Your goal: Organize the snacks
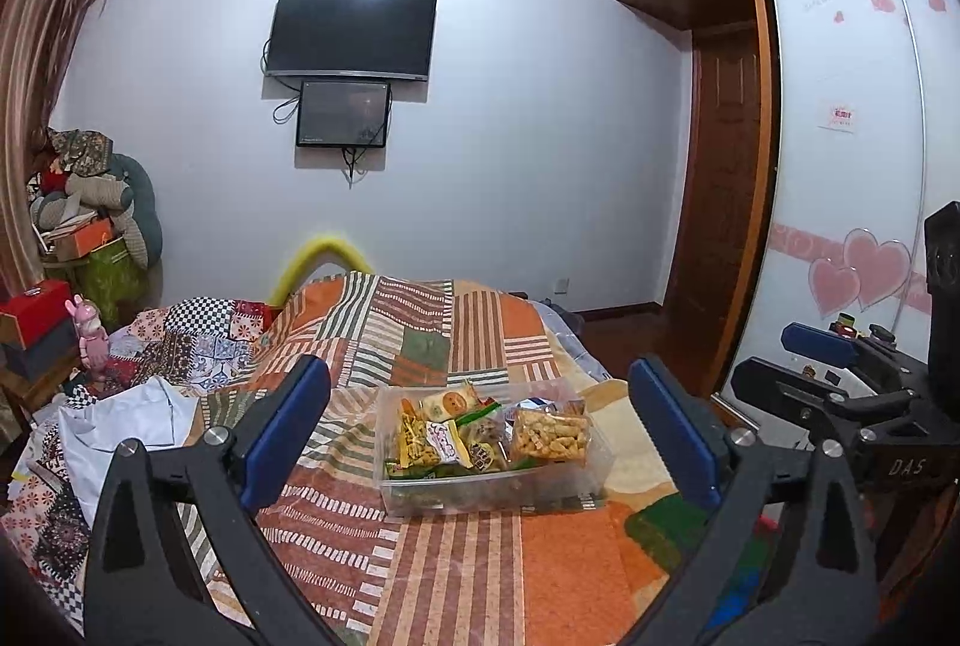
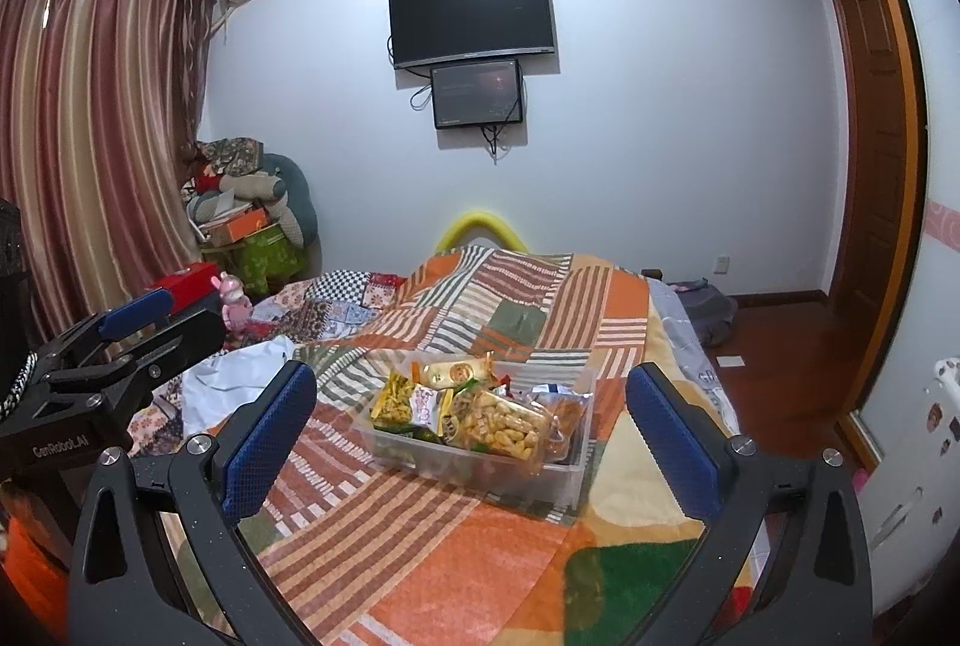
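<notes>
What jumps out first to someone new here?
The clear plastic bin heaped with snack packets, sitting mid-bed on the orange patchwork quilt, framed by the open left gripper and open right gripper. Behind it, a dark wall-mounted TV hangs above a smaller screen.

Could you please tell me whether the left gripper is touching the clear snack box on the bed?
Apart. In the left wrist view, the left gripper is open, with patterned bedspread visible between each pad and the clear snack box.
</notes>
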Available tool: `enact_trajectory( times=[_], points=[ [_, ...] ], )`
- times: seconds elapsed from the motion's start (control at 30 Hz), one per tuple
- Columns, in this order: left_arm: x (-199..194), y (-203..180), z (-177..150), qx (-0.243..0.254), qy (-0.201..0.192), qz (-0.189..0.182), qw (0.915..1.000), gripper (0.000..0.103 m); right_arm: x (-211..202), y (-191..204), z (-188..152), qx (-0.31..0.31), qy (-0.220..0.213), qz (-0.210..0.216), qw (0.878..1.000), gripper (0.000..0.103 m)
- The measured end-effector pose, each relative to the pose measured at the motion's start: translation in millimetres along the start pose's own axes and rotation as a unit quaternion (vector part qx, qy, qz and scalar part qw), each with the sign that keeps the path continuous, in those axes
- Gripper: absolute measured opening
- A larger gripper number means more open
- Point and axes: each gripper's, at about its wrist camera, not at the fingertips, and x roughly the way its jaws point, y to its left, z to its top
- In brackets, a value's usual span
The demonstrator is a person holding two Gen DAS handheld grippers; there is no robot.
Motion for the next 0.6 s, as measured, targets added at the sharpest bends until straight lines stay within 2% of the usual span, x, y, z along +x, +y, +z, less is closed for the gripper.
enact_trajectory(
  times=[0.6],
  points=[
    [0.8,-3.1,-3.9,0.003,0.006,0.000,1.0000,0.102,-3.7,0.2,-2.2,0.002,-0.001,-0.002,1.000,0.103]
  ],
)
